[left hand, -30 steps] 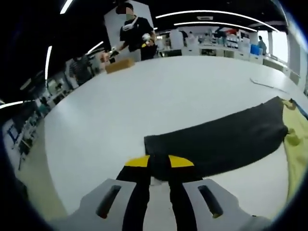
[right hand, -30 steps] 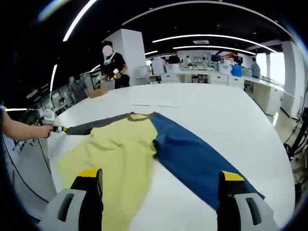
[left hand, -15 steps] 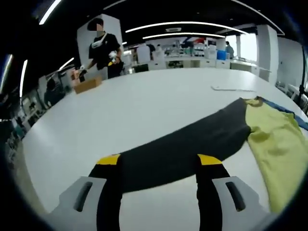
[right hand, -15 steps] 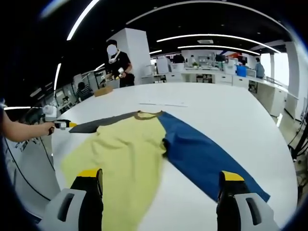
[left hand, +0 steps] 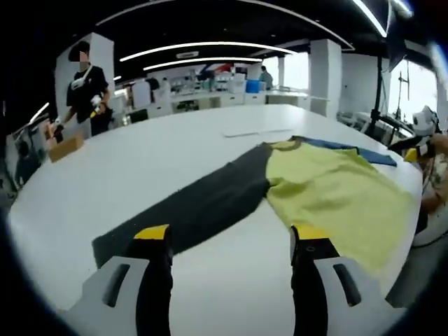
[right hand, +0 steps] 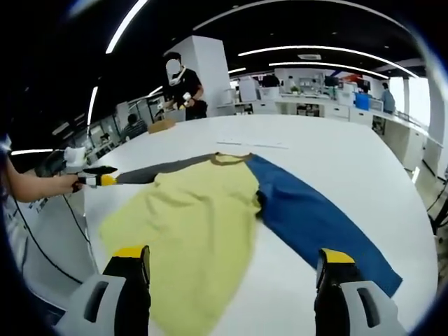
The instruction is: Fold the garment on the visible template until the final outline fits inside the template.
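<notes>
Shirt [right hand: 203, 224] with a soft yellow middle, a dark grey sleeve [left hand: 189, 210] and a blue sleeve [right hand: 315, 220] lies flat on the big white table [left hand: 175, 150]. Left gripper [left hand: 231, 241] and right gripper [right hand: 231, 262] both hang spread wide, pinching nothing. I think each should grab a sleeve end and fold it over the yellow middle, smooth and slow.

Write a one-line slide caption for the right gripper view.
Open right gripper above a shirt with yellow body, blue sleeve and dark sleeve, spread on a white table.

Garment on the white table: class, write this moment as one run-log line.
garment: spread flat, unfolded | sleeves: dark grey, blue | left gripper: open, off cloth | right gripper: open, above hem | table
</notes>
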